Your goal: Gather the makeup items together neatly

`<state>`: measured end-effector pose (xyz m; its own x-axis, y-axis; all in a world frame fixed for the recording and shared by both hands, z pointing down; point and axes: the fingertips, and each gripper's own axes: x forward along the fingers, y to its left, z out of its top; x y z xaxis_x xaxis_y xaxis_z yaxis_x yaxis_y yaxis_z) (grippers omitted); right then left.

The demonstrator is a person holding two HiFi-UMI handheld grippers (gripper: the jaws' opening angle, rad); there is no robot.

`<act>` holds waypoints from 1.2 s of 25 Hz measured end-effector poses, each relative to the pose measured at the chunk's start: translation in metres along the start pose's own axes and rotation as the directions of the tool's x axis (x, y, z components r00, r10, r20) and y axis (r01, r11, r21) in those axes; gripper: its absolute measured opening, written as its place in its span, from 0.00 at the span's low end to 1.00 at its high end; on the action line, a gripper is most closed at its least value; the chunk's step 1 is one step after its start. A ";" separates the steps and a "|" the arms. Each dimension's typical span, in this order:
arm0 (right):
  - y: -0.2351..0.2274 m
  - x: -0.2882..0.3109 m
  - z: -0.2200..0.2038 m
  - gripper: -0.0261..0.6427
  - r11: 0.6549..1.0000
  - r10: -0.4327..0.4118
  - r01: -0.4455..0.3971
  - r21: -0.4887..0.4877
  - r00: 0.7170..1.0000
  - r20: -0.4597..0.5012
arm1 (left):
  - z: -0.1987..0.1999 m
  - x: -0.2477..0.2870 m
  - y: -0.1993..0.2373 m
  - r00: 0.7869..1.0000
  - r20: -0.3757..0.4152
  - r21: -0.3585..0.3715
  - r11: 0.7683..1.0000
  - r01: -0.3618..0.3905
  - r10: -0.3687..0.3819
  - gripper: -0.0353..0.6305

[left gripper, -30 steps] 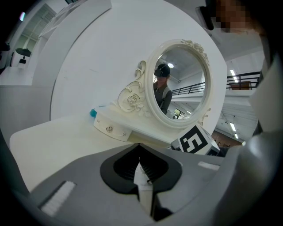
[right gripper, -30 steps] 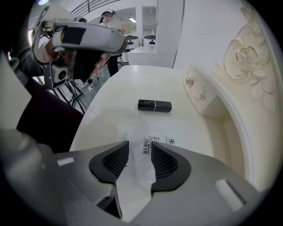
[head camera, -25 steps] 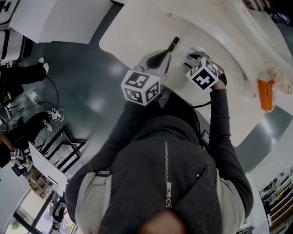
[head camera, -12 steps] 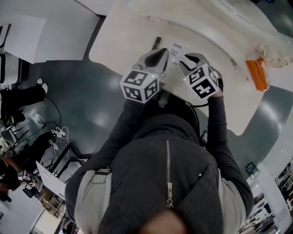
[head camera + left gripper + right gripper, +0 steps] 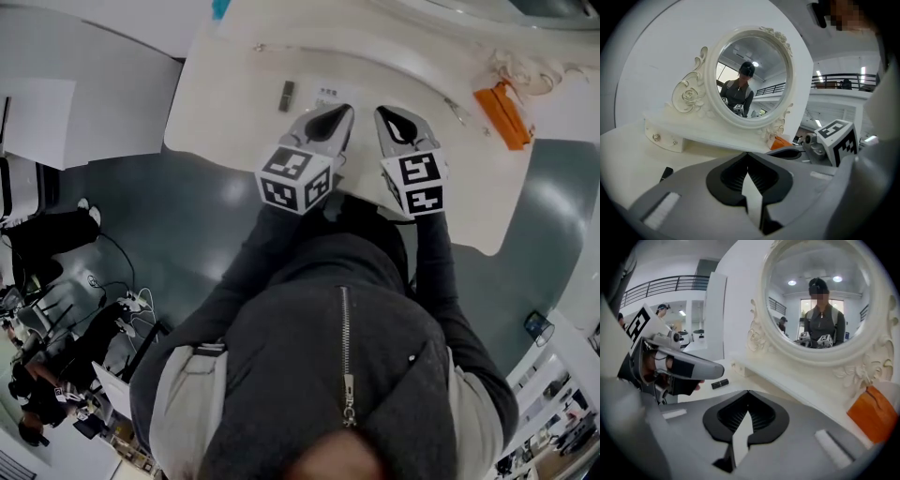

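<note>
A black lipstick tube (image 5: 287, 96) lies on the white vanity table (image 5: 234, 112), also visible as the lipstick (image 5: 720, 384) in the right gripper view and at the left edge as the lipstick (image 5: 666, 174) in the left gripper view. A small white packet (image 5: 330, 94) rests beside it. My left gripper (image 5: 339, 111) (image 5: 747, 154) hovers near the table's front edge, shut and empty. My right gripper (image 5: 386, 112) (image 5: 748, 392) hangs beside it; its jaws have just been closing and now stand shut with nothing between them.
An ornate white mirror (image 5: 752, 75) (image 5: 825, 301) stands on a raised shelf at the back. An orange item (image 5: 503, 114) (image 5: 874, 411) lies at the right by the mirror's base. A thin small object (image 5: 457, 112) lies near it.
The right gripper has lifted away from the white packet and drawn back. Both grippers now sit side by side nearer the table's front edge, and the lipstick stays where it was.
</note>
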<state>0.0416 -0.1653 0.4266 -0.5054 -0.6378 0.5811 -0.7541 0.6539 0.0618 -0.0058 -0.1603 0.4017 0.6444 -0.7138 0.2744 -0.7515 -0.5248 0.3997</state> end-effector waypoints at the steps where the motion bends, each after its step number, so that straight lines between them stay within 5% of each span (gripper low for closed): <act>1: -0.003 -0.005 0.001 0.04 0.999 -0.023 0.022 0.030 0.999 0.036 | -0.002 0.002 -0.004 1.000 -0.004 0.005 1.000 0.010 -0.010 0.07; 8: -0.013 -0.023 -0.003 0.04 0.975 -0.084 0.037 0.218 0.974 0.211 | -0.007 0.011 -0.016 0.999 -0.011 0.022 0.999 0.050 -0.049 0.07; 30: -0.048 -0.038 -0.028 0.04 0.968 -0.158 0.118 0.222 0.972 0.172 | -0.012 0.046 -0.037 0.994 -0.045 0.027 0.995 0.096 -0.095 0.07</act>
<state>0.1083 -0.1608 0.4241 -0.4444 -0.7935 0.4158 -0.8827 0.4670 -0.0521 0.0529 -0.1682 0.4098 0.7186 -0.6392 0.2740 -0.6895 -0.6034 0.4005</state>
